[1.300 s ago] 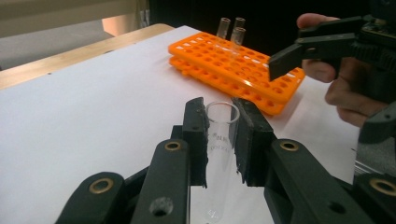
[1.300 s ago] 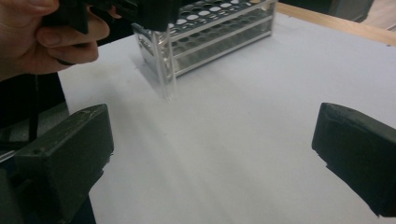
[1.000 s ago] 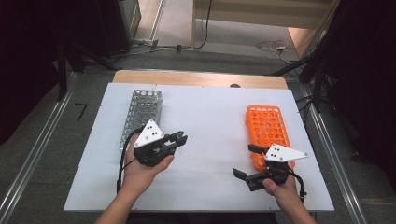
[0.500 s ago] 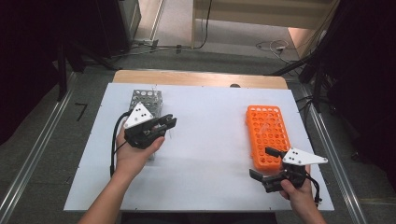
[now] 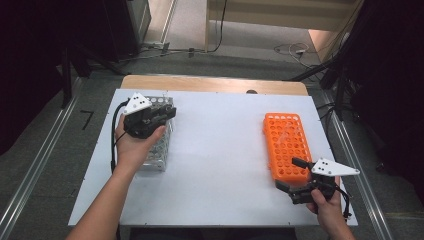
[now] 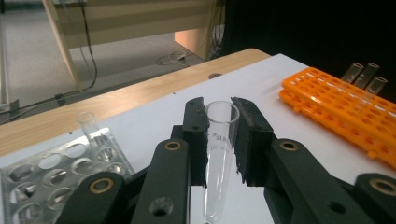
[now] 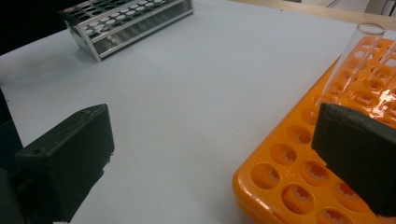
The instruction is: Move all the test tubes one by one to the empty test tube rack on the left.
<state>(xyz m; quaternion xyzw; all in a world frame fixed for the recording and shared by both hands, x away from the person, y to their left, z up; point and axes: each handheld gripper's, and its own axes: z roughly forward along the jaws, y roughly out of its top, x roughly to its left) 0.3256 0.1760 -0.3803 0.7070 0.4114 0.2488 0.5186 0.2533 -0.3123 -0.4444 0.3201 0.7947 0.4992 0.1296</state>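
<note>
Clear glass shines between the jaws of the left gripper [image 6: 219, 135]: they squeeze a test tube [image 6: 218, 154] that stands upright with its open mouth on top. From above, the left hand [image 5: 131, 145] holds this gripper [image 5: 167, 113] over the metal rack [image 5: 159, 150], with the forearm stretching up from the bottom edge. One more tube [image 6: 89, 125] stands in that rack, just beside the gripper.

Far across the white table [image 5: 215, 150], the right hand [image 5: 327, 205] holds the right gripper [image 5: 292, 175] at the near end of the orange rack [image 5: 285, 145]. Its jaws are spread wide with nothing in them. One jaw hangs over the orange rack's holes. A tube [image 7: 352, 58] leans in that rack close behind the jaw, and it may have others beside it, but that spot is blurry.
</note>
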